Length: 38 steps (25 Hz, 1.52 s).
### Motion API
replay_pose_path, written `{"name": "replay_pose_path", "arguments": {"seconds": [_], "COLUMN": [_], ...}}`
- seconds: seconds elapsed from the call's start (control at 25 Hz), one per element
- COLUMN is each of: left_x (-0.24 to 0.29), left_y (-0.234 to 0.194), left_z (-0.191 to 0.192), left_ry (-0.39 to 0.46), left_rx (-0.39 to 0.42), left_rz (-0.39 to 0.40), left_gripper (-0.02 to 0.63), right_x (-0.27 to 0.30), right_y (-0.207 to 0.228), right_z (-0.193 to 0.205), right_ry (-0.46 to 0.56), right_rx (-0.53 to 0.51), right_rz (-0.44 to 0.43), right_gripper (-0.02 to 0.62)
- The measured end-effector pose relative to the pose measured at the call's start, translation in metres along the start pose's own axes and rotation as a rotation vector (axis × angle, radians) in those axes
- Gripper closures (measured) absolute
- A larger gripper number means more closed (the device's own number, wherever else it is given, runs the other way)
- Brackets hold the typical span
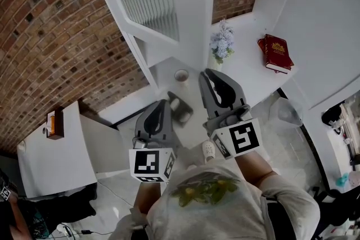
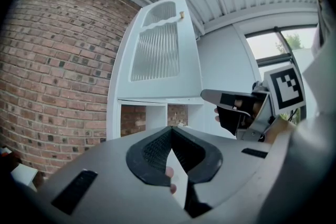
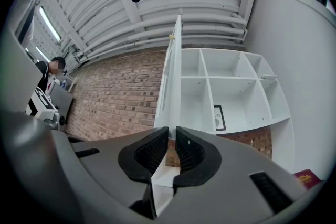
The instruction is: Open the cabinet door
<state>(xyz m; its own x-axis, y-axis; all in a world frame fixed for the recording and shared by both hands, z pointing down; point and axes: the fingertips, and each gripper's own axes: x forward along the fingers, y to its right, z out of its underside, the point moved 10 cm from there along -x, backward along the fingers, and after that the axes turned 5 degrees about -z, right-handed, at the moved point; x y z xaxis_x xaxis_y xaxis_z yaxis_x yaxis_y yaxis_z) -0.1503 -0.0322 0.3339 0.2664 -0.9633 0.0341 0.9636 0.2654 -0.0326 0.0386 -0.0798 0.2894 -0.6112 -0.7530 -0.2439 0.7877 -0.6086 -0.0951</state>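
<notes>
Two hand-held grippers are in view. Right gripper (image 3: 171,130): jaws closed to a narrow slit on the bottom edge of the cabinet door (image 3: 169,81), which meets the tips edge-on. Left gripper (image 2: 170,130): jaws closed tip to tip, nothing between them, positioned beside the right unit and clear of the door. Cabinet door: stands open, square to the white shelf unit (image 3: 231,86), with its ribbed pane toward the brick wall (image 3: 115,92). Shelf unit: open compartments, one containing a framed picture (image 3: 219,117). Counter (image 1: 247,78) below carries flowers (image 1: 222,42), a cup (image 1: 181,75) and a red book (image 1: 275,52), each standing apart from the others.
</notes>
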Motion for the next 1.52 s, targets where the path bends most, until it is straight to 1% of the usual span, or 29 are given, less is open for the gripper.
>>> {"name": "replay_pose_path", "arguments": {"seconds": [0.16, 0.84, 1.52], "left_x": [-0.002, -0.020, -0.042], "left_y": [0.000, -0.001, -0.002], "left_z": [0.000, 0.003, 0.011], "left_ry": [0.002, 0.007, -0.007], "left_rx": [0.000, -0.011, -0.035], "left_rz": [-0.002, -0.010, -0.031], "left_gripper": [0.596, 0.595, 0.595], "right_x": [-0.002, -0.007, -0.006], "right_y": [-0.004, -0.028, -0.051], "right_z": [0.001, -0.003, -0.006], "right_ry": [0.006, 0.010, 0.013], "right_rx": [-0.014, -0.014, 0.038], "right_rz": [-0.013, -0.062, -0.113], "right_gripper": [0.543, 0.543, 0.543]}}
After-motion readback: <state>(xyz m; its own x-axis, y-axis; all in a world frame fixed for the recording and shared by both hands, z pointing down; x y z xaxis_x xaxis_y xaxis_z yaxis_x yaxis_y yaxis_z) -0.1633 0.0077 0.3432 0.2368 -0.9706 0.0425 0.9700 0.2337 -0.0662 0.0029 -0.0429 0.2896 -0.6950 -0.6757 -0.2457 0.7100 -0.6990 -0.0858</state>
